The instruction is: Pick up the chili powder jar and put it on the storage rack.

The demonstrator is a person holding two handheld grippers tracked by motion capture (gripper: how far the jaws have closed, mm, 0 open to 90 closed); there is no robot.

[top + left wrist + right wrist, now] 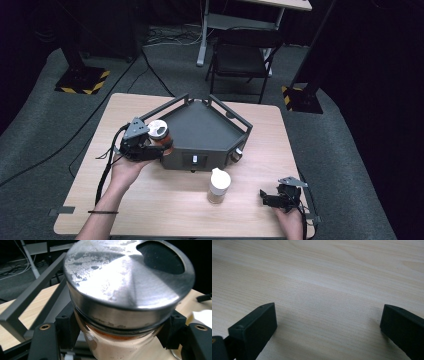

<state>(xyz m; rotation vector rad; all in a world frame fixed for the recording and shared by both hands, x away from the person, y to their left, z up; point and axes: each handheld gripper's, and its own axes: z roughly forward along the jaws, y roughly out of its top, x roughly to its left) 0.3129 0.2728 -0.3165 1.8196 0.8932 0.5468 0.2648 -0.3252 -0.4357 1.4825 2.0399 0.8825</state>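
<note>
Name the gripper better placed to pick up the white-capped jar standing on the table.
Right. The right gripper is open and empty, resting near the white-capped jar. The left gripper is shut on a metal-lidded jar at the grey tray.

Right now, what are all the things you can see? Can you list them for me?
Table: one, light wood, centre.
Tray: one, dark grey with rails, on the table.
Metal-lidded jar: one, silver lid, reddish contents, held at the tray's left corner.
White-capped jar: one, brownish contents, standing on the table before the tray.
Chair: one, black, behind the table.
Left gripper: one, black, gripping the metal-lidded jar.
Right gripper: one, black, open, near right table corner.
</note>
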